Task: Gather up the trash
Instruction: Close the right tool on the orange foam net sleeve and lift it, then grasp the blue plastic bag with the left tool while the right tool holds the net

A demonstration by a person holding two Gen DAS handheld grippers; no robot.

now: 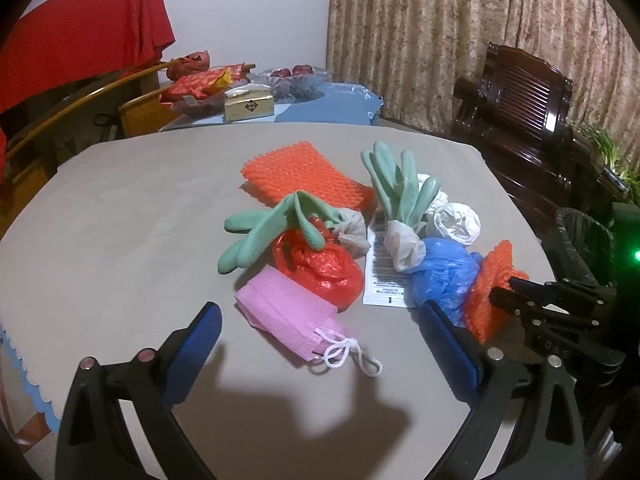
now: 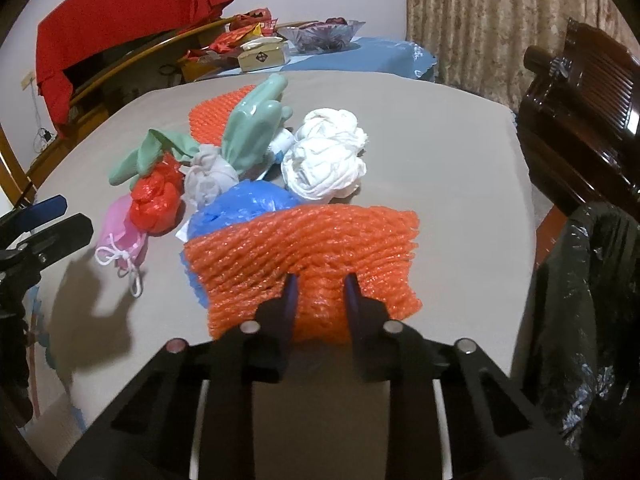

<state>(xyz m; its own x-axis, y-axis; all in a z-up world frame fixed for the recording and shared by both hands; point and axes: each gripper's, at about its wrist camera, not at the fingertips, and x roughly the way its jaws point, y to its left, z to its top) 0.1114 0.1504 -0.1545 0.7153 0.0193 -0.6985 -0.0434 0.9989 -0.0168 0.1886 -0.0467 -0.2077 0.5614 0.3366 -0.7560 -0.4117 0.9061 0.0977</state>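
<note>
A heap of trash lies on the beige table (image 1: 120,220): two green gloves (image 1: 276,228), a red plastic bag (image 1: 320,268), a pink mesh bag (image 1: 288,312), a blue bag (image 1: 444,272), a white bag (image 1: 456,224) and a flat orange foam net (image 1: 304,176). My right gripper (image 2: 322,284) is shut on the near edge of a second orange foam net (image 2: 304,248), which leans against the blue bag (image 2: 240,208). My left gripper (image 1: 320,312) hangs open over the pink mesh bag, touching nothing.
A bin lined with a black bag (image 2: 580,300) stands off the table's right edge. A dark wooden chair (image 2: 580,100) is behind it. A tissue box (image 1: 248,106), snack packs and a glass bowl (image 1: 292,76) sit on the far table.
</note>
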